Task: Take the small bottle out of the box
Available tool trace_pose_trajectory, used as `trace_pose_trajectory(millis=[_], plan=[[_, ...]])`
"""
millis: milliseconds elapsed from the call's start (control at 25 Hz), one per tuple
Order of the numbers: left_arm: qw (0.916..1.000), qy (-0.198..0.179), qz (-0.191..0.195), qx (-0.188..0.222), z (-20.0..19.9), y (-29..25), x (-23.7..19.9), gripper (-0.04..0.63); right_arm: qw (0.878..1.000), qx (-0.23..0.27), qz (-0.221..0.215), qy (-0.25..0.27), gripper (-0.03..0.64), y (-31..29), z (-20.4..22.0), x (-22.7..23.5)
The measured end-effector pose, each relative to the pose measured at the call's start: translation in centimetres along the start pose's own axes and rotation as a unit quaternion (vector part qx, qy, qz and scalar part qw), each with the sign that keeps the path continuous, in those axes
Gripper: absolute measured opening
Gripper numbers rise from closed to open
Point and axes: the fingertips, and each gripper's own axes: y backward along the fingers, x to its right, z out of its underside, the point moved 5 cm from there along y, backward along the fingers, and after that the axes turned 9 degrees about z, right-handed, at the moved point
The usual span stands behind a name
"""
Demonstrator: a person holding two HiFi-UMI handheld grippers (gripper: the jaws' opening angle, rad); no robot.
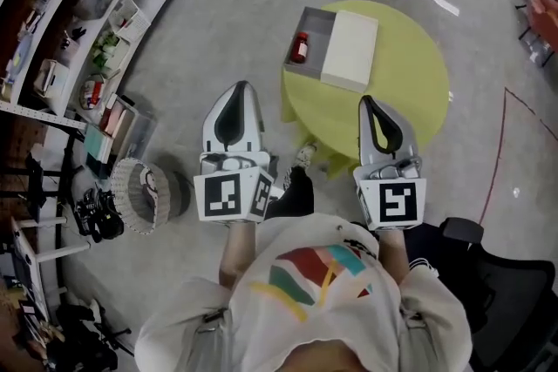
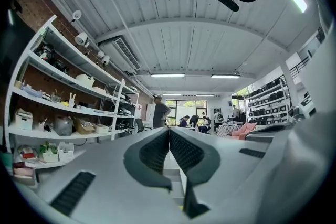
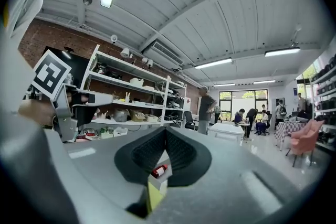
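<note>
Bottle (image 1: 300, 47), in head view, lies in the open 9 o'clock half of the box (image 1: 318, 23) on the counter (image 1: 410, 91), at 2 o'clock from our left tool (image 1: 241, 88) and 11 o'clock from our right tool (image 1: 366, 100). Left gripper view: jaws pressed together, empty. Right gripper view: jaws closed too, bottle (image 3: 159, 171) well beyond. We judge it light, rigid, slick; we'd pinch its body crosswise.

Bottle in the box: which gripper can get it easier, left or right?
Probably right. The right gripper is over the table and its view looks straight at the bottle. The left gripper is beside the table.
</note>
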Motion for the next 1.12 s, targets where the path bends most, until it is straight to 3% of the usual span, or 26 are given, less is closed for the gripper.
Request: trace_pose_trajectory(millis=[560, 760, 1120], plan=[[0.9989, 0.001, 0.042, -0.020, -0.1, -15.3, -7.7, 0.014, 0.999, 0.028, 0.025, -0.007, 0.003, -17.8, -3.4, 2.5], [0.9984, 0.003, 0.054, -0.020, -0.2, -18.4, -8.6, 0.014, 0.999, 0.024, 0.041, -0.016, 0.003, -19.6, -3.0, 3.3], [0.9988, 0.006, 0.031, -0.036, -0.1, -20.9, -5.4, 0.014, 0.999, 0.018, 0.004, -0.031, 0.003, -19.3, -3.4, 7.0]])
